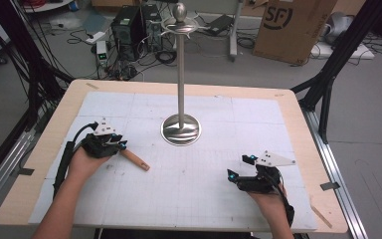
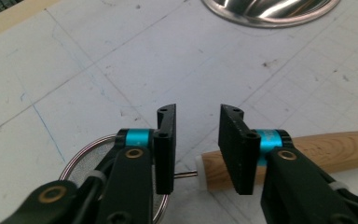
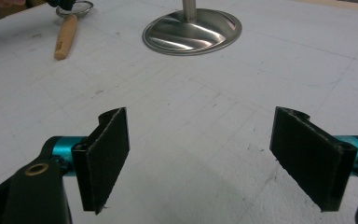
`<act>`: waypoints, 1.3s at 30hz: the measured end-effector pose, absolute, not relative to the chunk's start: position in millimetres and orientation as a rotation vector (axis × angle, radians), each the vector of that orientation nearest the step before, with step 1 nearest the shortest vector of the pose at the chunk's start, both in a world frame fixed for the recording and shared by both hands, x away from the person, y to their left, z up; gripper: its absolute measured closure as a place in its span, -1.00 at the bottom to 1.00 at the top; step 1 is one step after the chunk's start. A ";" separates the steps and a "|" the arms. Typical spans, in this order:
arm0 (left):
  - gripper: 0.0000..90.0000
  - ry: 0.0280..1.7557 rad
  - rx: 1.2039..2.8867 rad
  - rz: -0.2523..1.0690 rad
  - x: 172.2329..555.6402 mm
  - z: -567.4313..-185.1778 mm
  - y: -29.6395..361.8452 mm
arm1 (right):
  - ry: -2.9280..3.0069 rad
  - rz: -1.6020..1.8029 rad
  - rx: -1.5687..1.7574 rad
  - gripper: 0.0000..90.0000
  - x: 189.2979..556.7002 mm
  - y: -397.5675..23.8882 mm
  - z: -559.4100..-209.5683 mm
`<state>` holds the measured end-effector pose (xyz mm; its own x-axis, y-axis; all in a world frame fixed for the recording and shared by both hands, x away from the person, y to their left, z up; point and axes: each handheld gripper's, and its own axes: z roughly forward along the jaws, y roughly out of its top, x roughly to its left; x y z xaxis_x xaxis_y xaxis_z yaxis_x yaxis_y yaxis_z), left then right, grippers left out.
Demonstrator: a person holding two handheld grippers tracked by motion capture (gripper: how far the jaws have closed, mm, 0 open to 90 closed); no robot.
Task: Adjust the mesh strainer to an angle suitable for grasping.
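A small mesh strainer lies flat on the white mat at the left, its wooden handle (image 1: 135, 160) pointing right toward the middle. My left gripper (image 1: 121, 144) hovers over the joint between ring and handle. In the left gripper view its jaws (image 2: 196, 116) stand apart, with the thin metal stem (image 2: 186, 173) in the gap below and neither pad touching it; the wire ring (image 2: 81, 158) shows at the left and the handle (image 2: 326, 151) at the right. My right gripper (image 1: 240, 167) rests at the front right, jaws wide open (image 3: 200, 114) over bare mat. The handle (image 3: 65, 37) lies far off in that view.
A tall steel stand (image 1: 181, 74) with a round base (image 1: 180, 130) rises at the table's centre, its hooks high above; the base (image 2: 270, 9) is close ahead of the left gripper. The wooden table edge (image 1: 45, 144) frames the mat. Computers, cables and a cardboard box (image 1: 291, 25) sit on the floor behind.
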<state>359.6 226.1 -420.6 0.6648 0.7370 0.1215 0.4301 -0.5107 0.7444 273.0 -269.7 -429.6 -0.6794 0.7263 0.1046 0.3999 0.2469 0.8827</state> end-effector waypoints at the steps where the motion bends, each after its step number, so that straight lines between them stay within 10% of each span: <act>1: 0.67 0.899 2.188 0.571 360.3 -422.4 225.5 | 2.199 1.405 1.042 -0.58 272.8 -269.7 -429.6; 8: 0.96 0.915 2.180 0.588 357.0 -427.1 229.7 | 2.197 1.404 1.050 -0.58 272.7 -270.6 -431.1; 39: 0.99 0.839 2.123 0.492 305.7 -440.8 218.2 | 2.209 1.394 1.046 -0.58 272.5 -269.3 -432.0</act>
